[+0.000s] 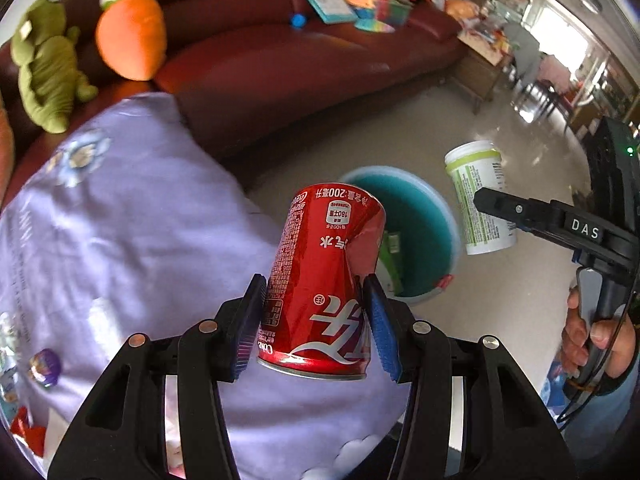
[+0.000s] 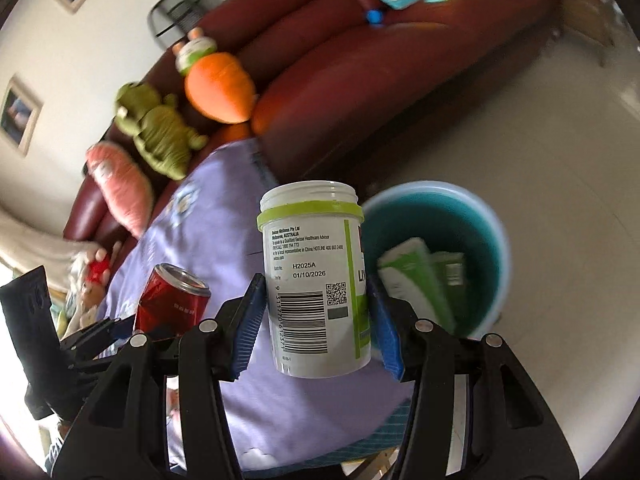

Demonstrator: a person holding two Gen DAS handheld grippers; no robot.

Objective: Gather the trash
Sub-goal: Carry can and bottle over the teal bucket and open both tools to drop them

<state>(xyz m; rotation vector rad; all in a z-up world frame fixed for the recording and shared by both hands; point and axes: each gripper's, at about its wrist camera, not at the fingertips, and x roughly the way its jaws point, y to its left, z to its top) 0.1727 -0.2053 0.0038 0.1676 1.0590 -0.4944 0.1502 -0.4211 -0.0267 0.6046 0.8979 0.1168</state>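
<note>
My left gripper (image 1: 316,320) is shut on a dented red cola can (image 1: 320,280), held in the air over the edge of a purple cloth. My right gripper (image 2: 316,316) is shut on a white jar with a green band (image 2: 316,280), held near the rim of a blue bin (image 2: 492,232) on the floor. The bin (image 1: 440,216) holds green and white cartons (image 2: 416,280). In the left wrist view the jar (image 1: 480,200) hangs right of the bin in the right gripper. In the right wrist view the can (image 2: 172,300) shows at lower left.
A purple cloth (image 1: 120,240) covers a surface at left. A dark red sofa (image 1: 300,60) behind carries plush toys: a green one (image 1: 44,68), an orange carrot (image 1: 132,40), plus books and clutter. Pale floor (image 1: 380,136) surrounds the bin. Chairs and tables stand far right.
</note>
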